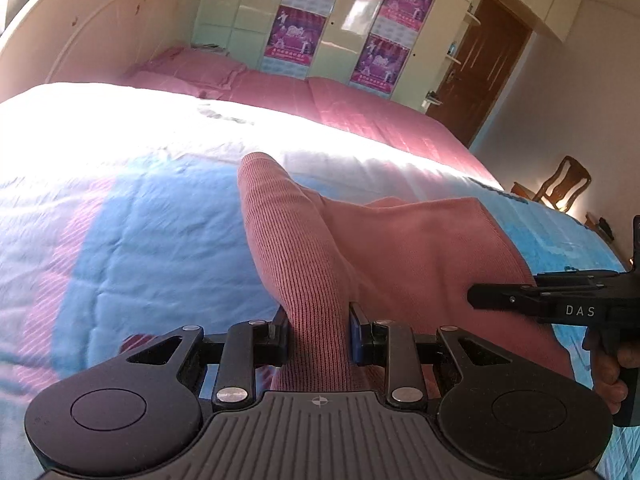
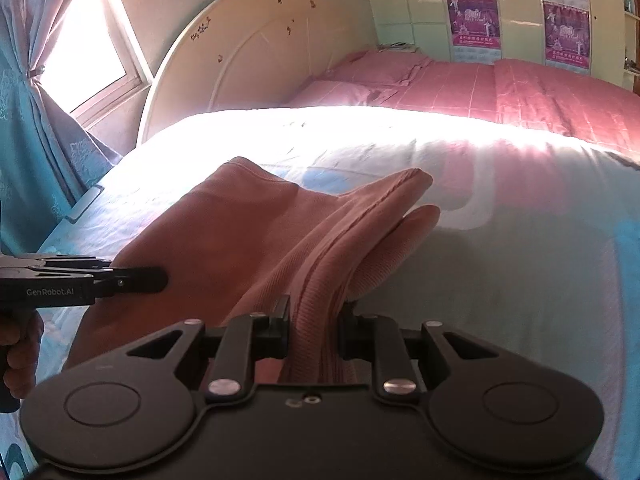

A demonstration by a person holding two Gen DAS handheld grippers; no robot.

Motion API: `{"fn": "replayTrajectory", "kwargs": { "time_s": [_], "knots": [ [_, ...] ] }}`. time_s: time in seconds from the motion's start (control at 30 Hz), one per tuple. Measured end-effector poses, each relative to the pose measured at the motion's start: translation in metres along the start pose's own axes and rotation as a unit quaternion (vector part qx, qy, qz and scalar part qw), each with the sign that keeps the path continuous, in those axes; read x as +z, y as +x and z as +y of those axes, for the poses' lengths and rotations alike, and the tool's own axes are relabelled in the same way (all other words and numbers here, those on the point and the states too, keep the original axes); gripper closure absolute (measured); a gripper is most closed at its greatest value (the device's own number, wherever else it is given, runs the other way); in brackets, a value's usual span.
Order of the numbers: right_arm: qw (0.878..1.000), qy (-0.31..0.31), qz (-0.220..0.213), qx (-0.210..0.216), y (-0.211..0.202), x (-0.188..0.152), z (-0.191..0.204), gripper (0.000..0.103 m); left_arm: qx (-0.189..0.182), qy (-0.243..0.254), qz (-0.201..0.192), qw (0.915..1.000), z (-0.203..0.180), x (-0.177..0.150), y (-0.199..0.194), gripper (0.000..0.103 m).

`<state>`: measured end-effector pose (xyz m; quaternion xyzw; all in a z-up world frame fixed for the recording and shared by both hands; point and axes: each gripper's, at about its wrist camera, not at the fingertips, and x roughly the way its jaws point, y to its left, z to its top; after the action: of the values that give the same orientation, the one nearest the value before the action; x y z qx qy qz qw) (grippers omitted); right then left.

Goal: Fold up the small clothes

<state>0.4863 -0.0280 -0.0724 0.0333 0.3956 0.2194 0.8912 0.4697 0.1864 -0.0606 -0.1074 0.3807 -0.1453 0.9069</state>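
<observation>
Pink ribbed knit garment (image 1: 304, 264) is pinched at two places, low in each wrist view at 6 o'clock, and hangs a little above the bed. The left gripper (image 1: 318, 334) is clenched on a bunched ribbed part, and the right gripper (image 2: 314, 330) grasps a stack of several edges, so I judge that at least one fold is already made. In the right wrist view the layers lie together and reach toward 1 o'clock. What is left, as I judge it, is to lay the cloth down flat, make the last fold and smooth it.

Under the garment spreads the light blue and white quilt with pink patches (image 1: 120, 240), free of other objects, so nothing blocks the work. Strong sunlight washes out its far part. Further, at 12 o'clock, lie pink pillows (image 2: 380, 66), the cream rounded headboard (image 2: 248, 60), and glossy wardrobe doors with purple posters (image 1: 296, 36). A wooden chair (image 1: 564, 184) stands at 3 o'clock.
</observation>
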Motion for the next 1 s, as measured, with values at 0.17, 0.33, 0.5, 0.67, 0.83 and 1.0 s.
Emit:
{"fn": "replayTrajectory", "kwargs": {
  "time_s": [0.17, 0.33, 0.5, 0.67, 0.83, 1.0],
  "knots": [
    [1.0, 0.015, 0.024, -0.007, 0.018, -0.014, 0.001, 0.082, -0.008, -0.017, 0.015, 0.9997, 0.023, -0.019, 0.014, 0.075],
    [0.997, 0.063, 0.043, -0.012, 0.032, -0.033, -0.019, 0.082, -0.011, -0.027, 0.015, 0.9995, 0.032, -0.026, 0.029, 0.057],
    [0.995, 0.09, 0.035, -0.018, 0.032, -0.036, -0.027, 0.078, -0.003, -0.029, 0.005, 0.9996, 0.051, -0.039, 0.02, 0.041],
    [0.994, 0.063, 0.004, -0.088, 0.002, -0.03, -0.018, 0.074, 0.0, 0.021, -0.042, 0.9989, 0.037, -0.029, -0.014, 0.081],
    [0.996, -0.033, 0.001, -0.084, -0.001, -0.016, 0.011, 0.088, -0.033, 0.057, -0.006, 0.9978, 0.015, -0.021, 0.012, 0.081],
    [0.985, -0.084, 0.056, -0.141, 0.033, -0.029, 0.011, 0.097, -0.042, 0.038, 0.02, 0.9982, 0.015, -0.026, 0.031, 0.083]
  ]
}}
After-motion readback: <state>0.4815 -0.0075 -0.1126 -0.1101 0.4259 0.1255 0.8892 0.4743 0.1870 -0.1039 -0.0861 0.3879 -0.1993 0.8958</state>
